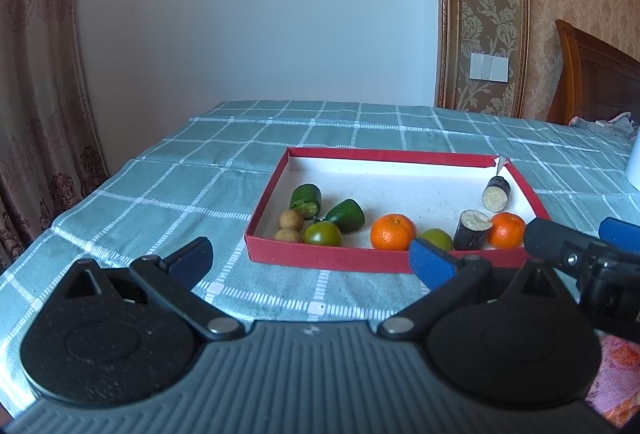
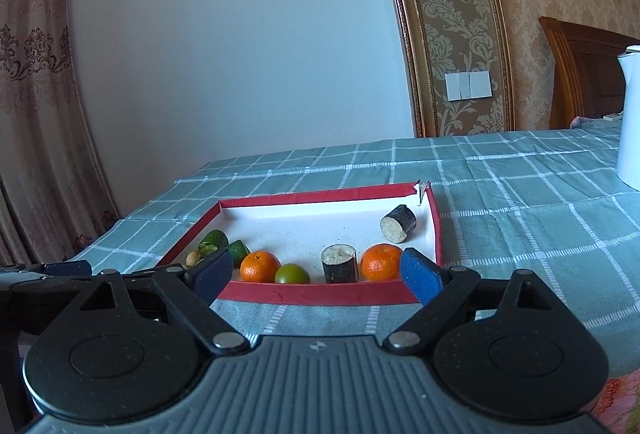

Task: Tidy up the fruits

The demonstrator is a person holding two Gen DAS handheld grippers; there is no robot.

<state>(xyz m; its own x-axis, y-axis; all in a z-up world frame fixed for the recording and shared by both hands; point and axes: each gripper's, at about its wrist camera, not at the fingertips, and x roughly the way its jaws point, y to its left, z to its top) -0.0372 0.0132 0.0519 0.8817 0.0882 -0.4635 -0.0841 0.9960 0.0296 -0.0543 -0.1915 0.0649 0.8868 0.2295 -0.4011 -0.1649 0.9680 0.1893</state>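
A red box (image 1: 320, 258) with a white floor lies on the checked cloth and holds the fruit. Inside are two oranges (image 1: 393, 232) (image 1: 507, 230), two green tomatoes (image 1: 322, 233), two green cucumber pieces (image 1: 345, 214), two small brown longans (image 1: 291, 221) and two dark sugarcane pieces (image 1: 473, 230) (image 1: 497, 193). My left gripper (image 1: 312, 262) is open and empty, just short of the box's near wall. My right gripper (image 2: 318, 274) is open and empty, in front of the box's (image 2: 320, 294) near wall, with an orange (image 2: 260, 266) and a cane piece (image 2: 340, 263) beyond it.
The table carries a teal checked cloth (image 1: 160, 201). A white kettle (image 2: 630, 117) stands on the table at the far right. A curtain (image 1: 36, 93) hangs at the left and a wooden headboard (image 1: 596, 81) is behind at the right.
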